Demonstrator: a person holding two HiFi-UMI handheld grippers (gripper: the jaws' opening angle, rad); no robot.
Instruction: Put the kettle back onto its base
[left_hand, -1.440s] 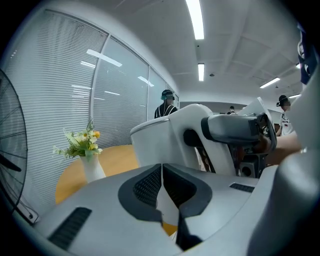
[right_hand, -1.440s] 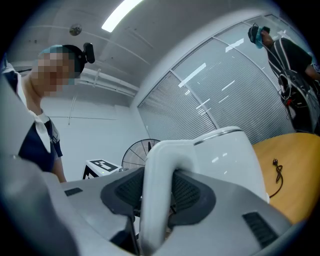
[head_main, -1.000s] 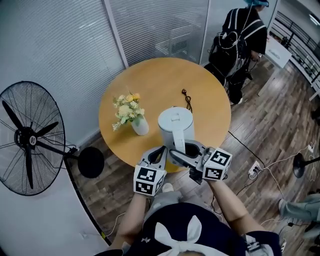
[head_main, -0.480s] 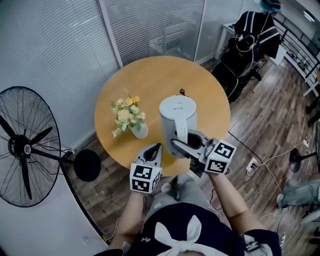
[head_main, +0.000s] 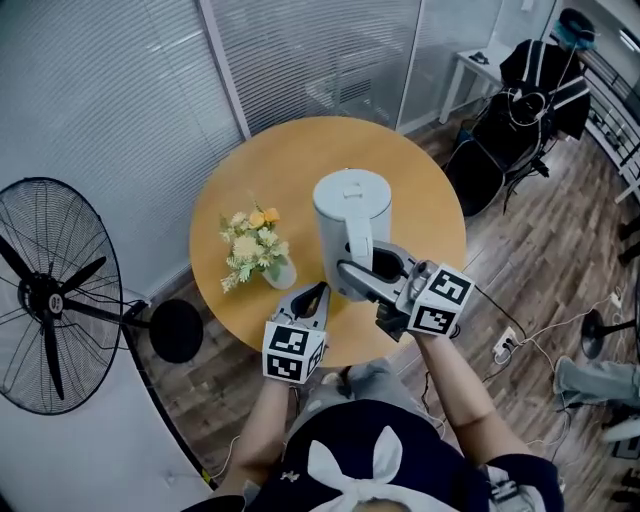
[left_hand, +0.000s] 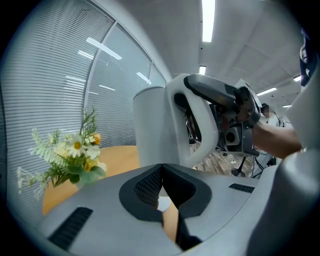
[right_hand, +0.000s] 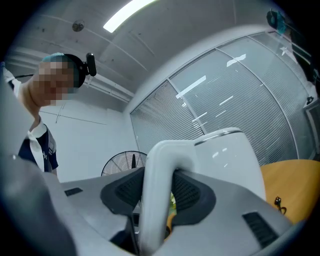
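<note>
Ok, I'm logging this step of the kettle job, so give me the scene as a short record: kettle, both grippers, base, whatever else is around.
kettle: white, upright, above the round table
right gripper: shut on the kettle's handle
left gripper: jaws together, empty, by the table's near edge
base: not in view
also on table: flowers in a small vase, left of the kettle
on floor: standing fan, left of the table

The right gripper (right_hand: 157, 192) apparently hides the kettle's (right_hand: 230, 160) bottom.
</note>
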